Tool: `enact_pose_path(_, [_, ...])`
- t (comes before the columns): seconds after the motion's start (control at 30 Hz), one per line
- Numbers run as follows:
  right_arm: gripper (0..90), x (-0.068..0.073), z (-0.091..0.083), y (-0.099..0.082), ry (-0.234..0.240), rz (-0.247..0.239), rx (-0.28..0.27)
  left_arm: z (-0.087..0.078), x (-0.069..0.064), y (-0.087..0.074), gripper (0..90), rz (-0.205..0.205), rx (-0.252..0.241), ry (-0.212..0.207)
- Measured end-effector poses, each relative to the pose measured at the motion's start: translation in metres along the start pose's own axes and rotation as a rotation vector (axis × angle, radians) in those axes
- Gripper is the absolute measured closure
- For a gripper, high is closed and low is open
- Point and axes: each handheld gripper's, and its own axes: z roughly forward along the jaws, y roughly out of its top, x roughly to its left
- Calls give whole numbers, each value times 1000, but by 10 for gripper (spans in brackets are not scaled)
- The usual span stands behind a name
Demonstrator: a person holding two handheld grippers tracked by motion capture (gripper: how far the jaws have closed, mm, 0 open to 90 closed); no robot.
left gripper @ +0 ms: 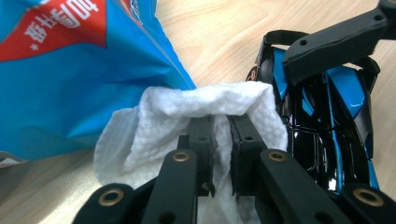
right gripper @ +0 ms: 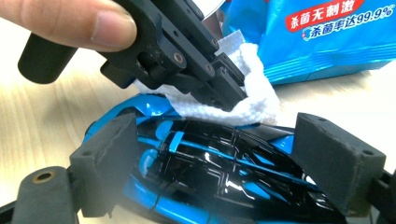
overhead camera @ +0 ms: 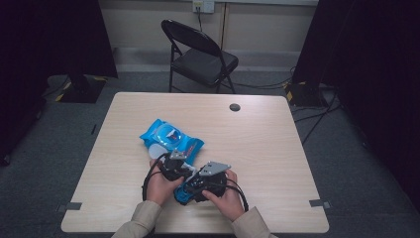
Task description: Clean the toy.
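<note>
A blue and black toy car [right gripper: 210, 163] sits between the foam pads [right gripper: 109, 158] of my right gripper [right gripper: 224, 161], which is shut on its sides. My left gripper [left gripper: 223, 122] is shut on a white wet wipe [left gripper: 154, 126] and presses it on the car's [left gripper: 336, 102] top. The right gripper view shows the left gripper [right gripper: 224, 91] with the wipe [right gripper: 254, 105] bunched on the car's front end. A blue wipes pack [overhead camera: 171, 138] lies on the table just beyond both grippers, the left [overhead camera: 174, 163] and the right [overhead camera: 200, 184], near the front edge.
The wooden table [overhead camera: 277, 148] has a cable hole [overhead camera: 235, 107] near its far edge. A black folding chair [overhead camera: 198, 54] stands behind it. Cables run over the floor at the right. The pack [left gripper: 70, 70] lies close to my left gripper.
</note>
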Motion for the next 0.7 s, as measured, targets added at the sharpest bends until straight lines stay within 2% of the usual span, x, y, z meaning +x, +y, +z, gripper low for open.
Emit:
enact_pose_path(0.07, [144, 0, -2, 0, 1, 0, 2, 0, 0, 0, 815, 1, 6, 0])
enact_pose_path(0.13, [143, 1, -4, 0, -8, -20, 14, 0, 0, 1, 814, 1, 10, -2])
enact_pose_path(0.3, [139, 1, -4, -5, -10, -31, -18, 2, -1, 4, 813, -4, 18, -5])
enact_pose_path(0.43, [138, 0, -4, -6, -2, -44, -18, 6, -3, 9, 817, -4, 29, -1])
enact_pose_path(0.53, [138, 0, -4, -5, -1, -45, -10, 9, -3, 13, 821, -9, 21, -3])
enact_pose_path(0.63, [138, 0, -4, -6, 1, -46, -17, 12, -2, 16, 820, -32, 4, -16])
enact_pose_path(0.7, [138, -1, -4, -7, 2, -47, -20, 14, -2, 17, 820, -31, 7, -17])
